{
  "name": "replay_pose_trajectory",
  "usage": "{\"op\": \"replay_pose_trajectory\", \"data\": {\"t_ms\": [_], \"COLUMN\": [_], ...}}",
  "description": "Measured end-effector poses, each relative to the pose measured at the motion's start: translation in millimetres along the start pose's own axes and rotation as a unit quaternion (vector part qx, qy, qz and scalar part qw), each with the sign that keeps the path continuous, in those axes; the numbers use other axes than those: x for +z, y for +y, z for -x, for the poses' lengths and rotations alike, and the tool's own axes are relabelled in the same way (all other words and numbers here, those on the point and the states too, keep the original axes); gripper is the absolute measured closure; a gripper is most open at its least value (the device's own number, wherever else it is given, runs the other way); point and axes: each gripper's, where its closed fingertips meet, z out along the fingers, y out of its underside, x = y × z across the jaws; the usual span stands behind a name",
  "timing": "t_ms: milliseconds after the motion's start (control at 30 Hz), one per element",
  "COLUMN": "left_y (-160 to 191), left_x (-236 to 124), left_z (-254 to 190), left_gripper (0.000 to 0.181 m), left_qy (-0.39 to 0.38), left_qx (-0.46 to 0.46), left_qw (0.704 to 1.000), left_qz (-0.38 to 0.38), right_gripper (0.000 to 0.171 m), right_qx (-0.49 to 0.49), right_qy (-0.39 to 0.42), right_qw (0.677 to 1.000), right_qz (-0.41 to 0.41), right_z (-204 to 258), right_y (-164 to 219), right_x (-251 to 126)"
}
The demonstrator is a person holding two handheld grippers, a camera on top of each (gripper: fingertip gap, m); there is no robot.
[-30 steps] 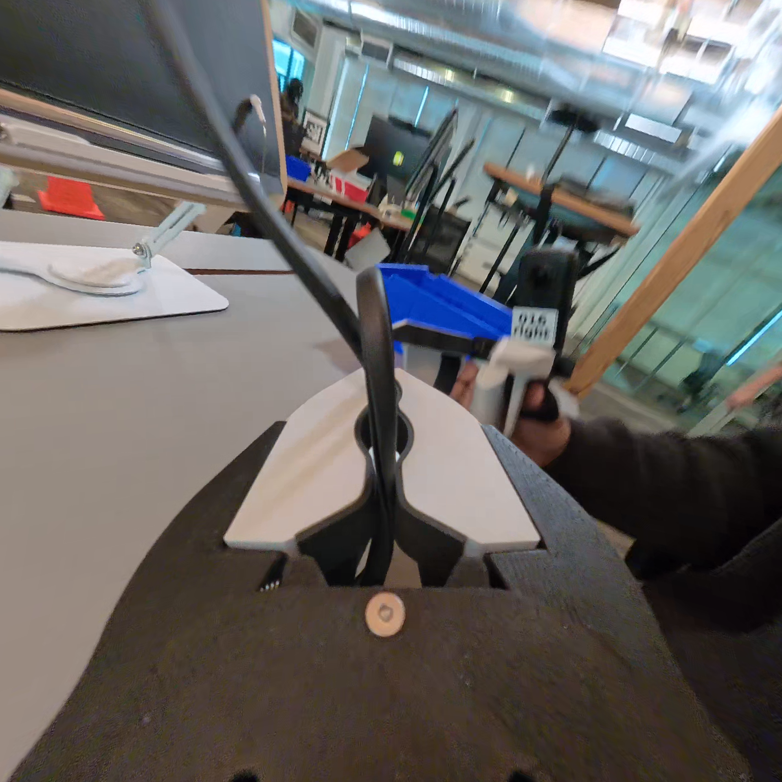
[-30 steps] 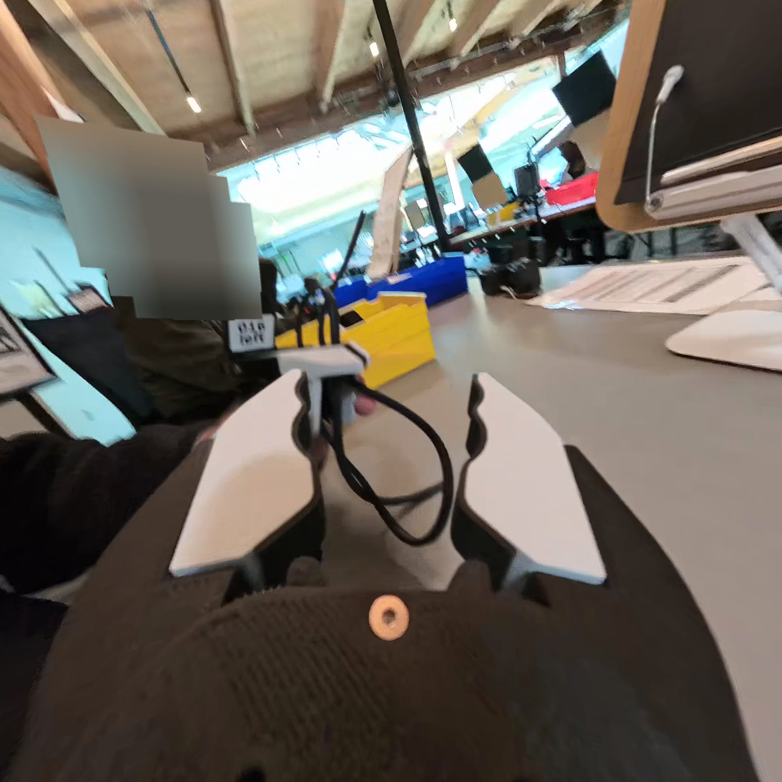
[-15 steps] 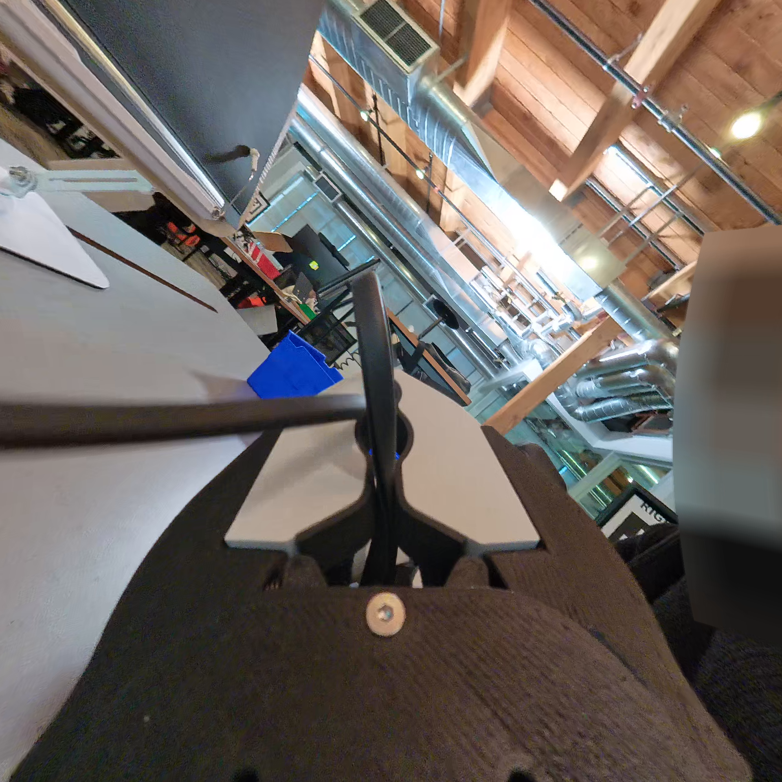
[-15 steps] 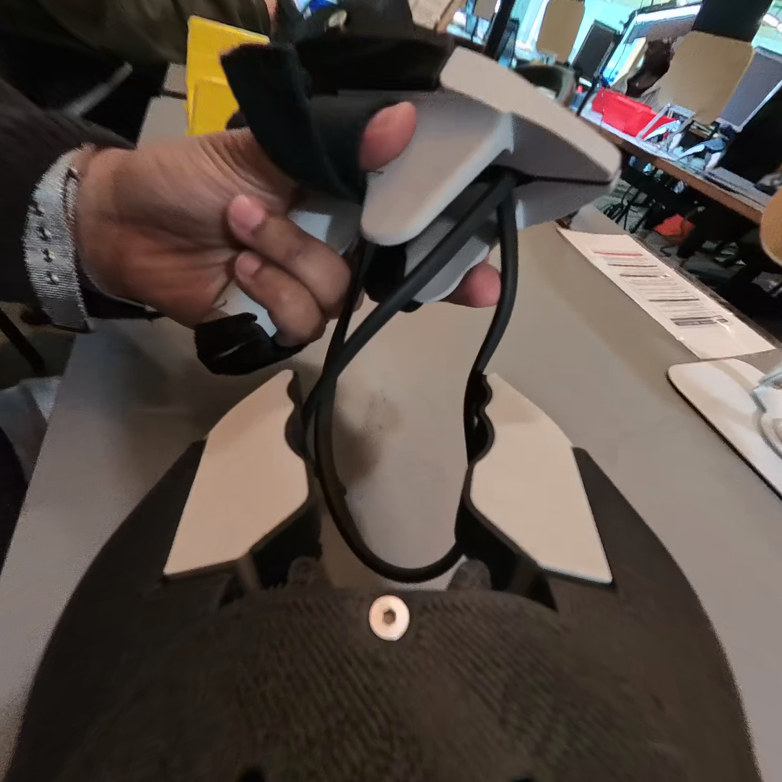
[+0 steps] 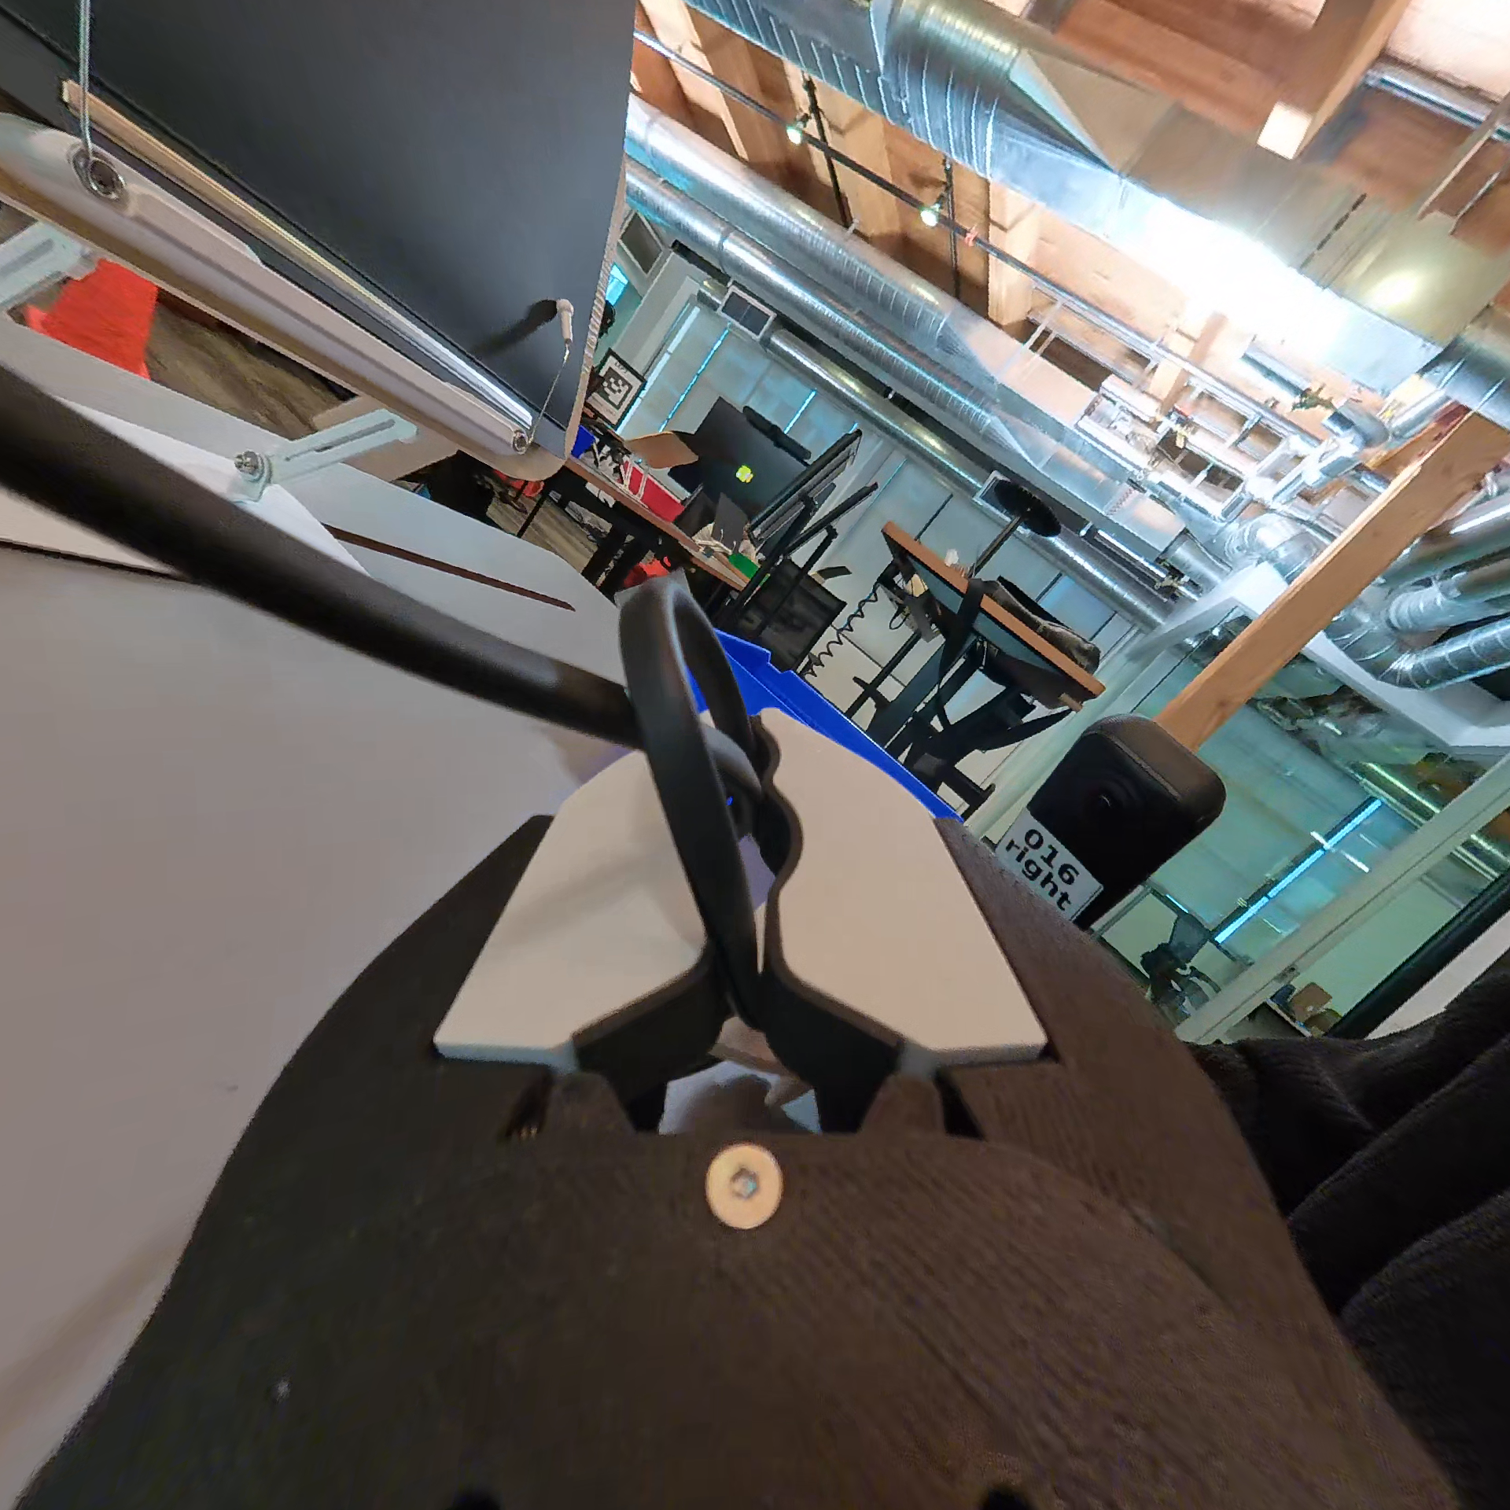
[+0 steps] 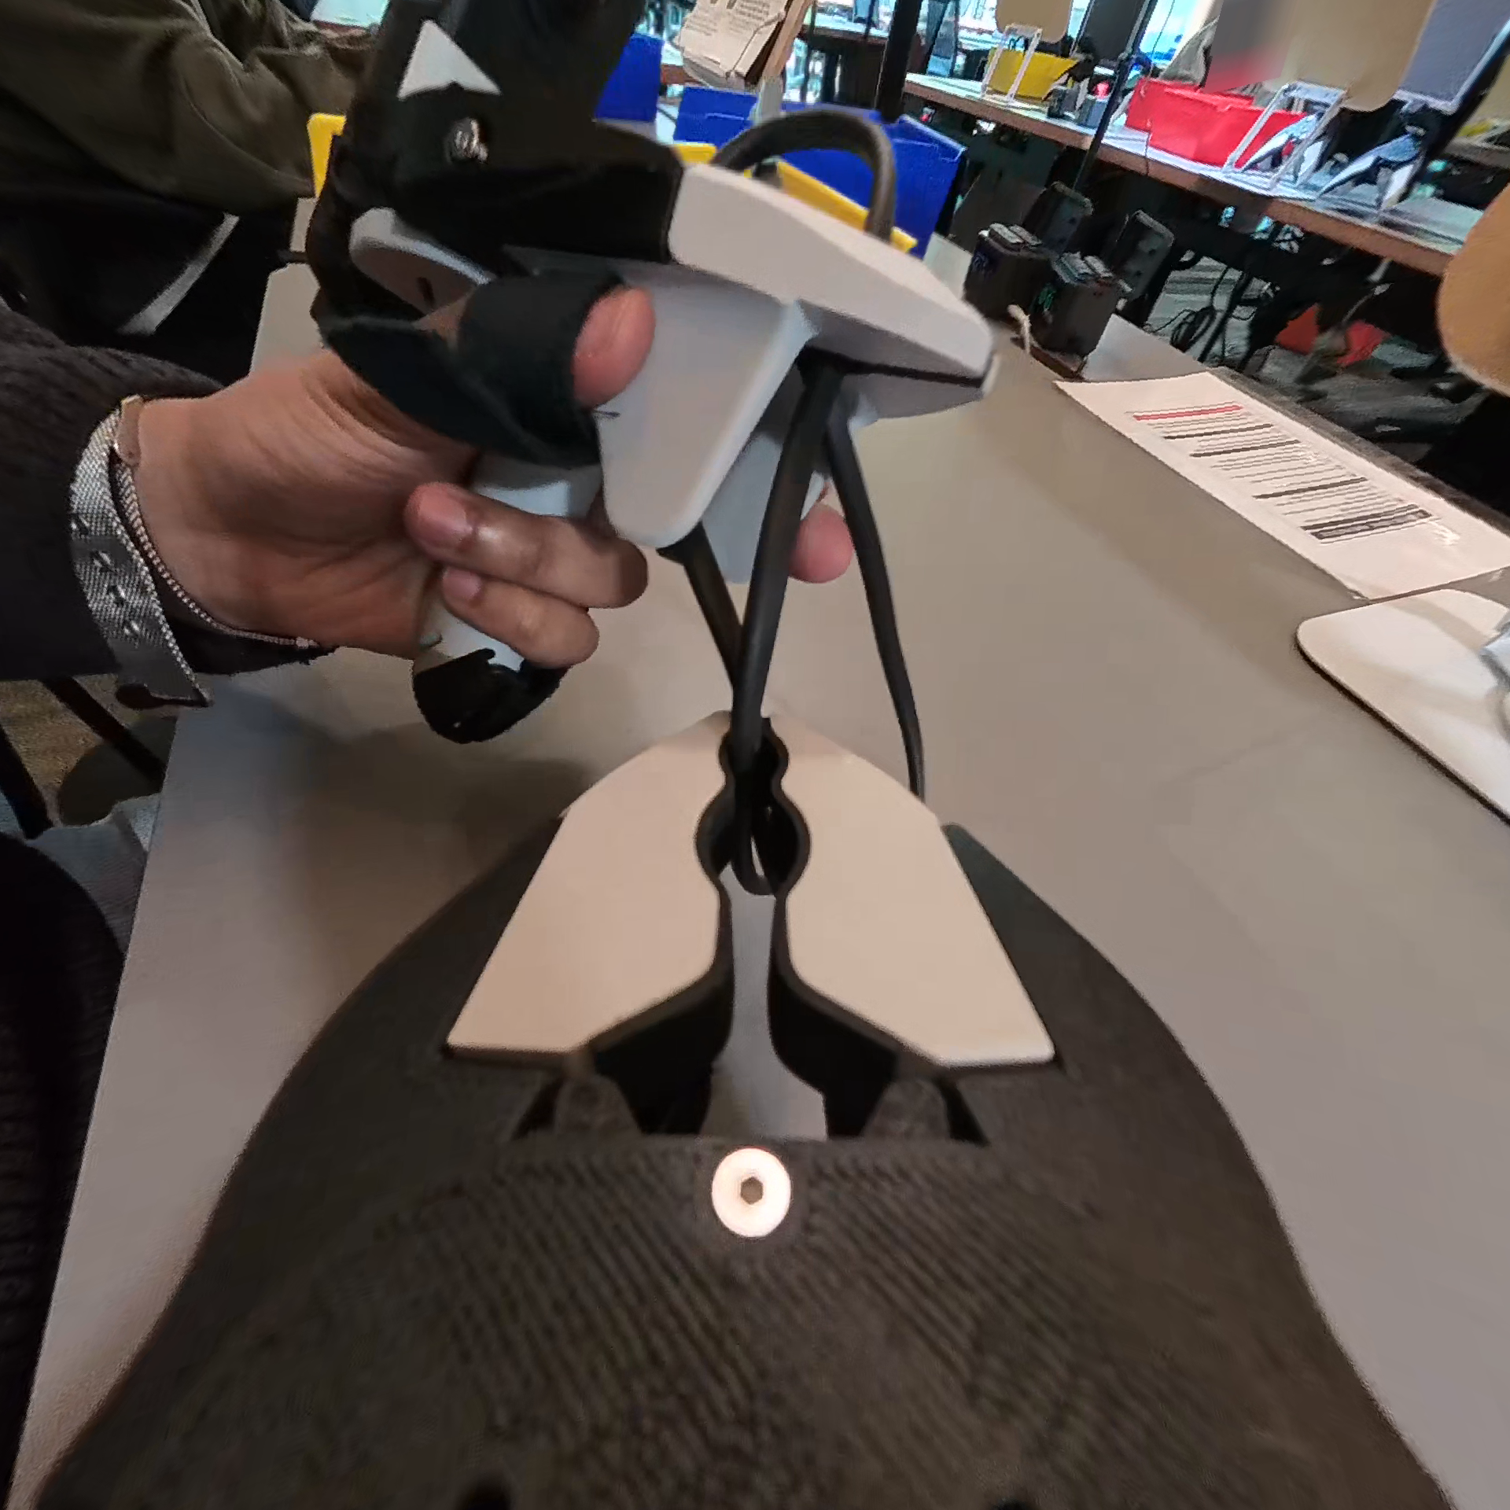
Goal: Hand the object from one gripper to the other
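Thin black rubber cable [image 6: 764,621], looped: clamped between closed fingers of left hand-held gripper [image 5: 756,825] and likewise pinched by right hand-held gripper [image 6: 748,805], suspended above grey tabletop [image 6: 1103,735]

Black cable [image 6: 768,621]; white fingers [image 6: 621,915]; grey table [image 6: 1144,817].

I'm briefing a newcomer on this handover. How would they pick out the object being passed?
Start at the grey table. Above it the left gripper and right gripper meet, and a looped black cable runs between them. It is the only thing both clamp, thin and rubbery, unlike the paper sheet beside it.
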Motion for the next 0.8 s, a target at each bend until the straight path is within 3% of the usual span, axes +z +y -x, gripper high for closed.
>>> {"op": "replay_pose_trajectory", "data": {"t_ms": [167, 267, 467, 600, 700, 800], "left_y": [4.9, 9.2, 22.9, 31.7, 43.7, 46.9], "left_x": [1.5, 3.3, 7.4, 5.0, -4.2, -8.4], "left_z": [-3.1, -8.1, -30.7, -43.4, -62.0, -62.6], "left_gripper": [0.18, 0.181, 0.18, 0.181, 0.181, 0.181], "left_qy": [0.024, 0.04, 0.11, 0.162, 0.246, 0.264], "left_qx": [-0.023, -0.023, -0.035, -0.059, -0.126, -0.155], "left_qw": [0.999, 0.998, 0.99, 0.976, 0.942, 0.928], "left_qz": [0.017, 0.034, 0.084, 0.13, 0.193, 0.21], "right_gripper": [0.166, 0.126, 0.102, 0.107, 0.103, 0.128], "right_qx": [-0.053, -0.108, -0.086, -0.096, -0.112, -0.146], "right_qy": [0.061, 0.098, 0.084, 0.053, 0.015, -0.023], "right_qw": [0.997, 0.989, 0.993, 0.994, 0.994, 0.989], "right_qz": [-0.019, -0.017, -0.005, -0.005, -0.011, -0.008], "right_z": [-15.0, -22.0, -22.4, -15.0, 0.0, 18.0], "right_y": [-6.8, -4.9, 1.8, 5.6, 6.1, 9.2], "right_x": [-7.1, -6.1, -1.7, 0.1, 2.4, 3.2]}}
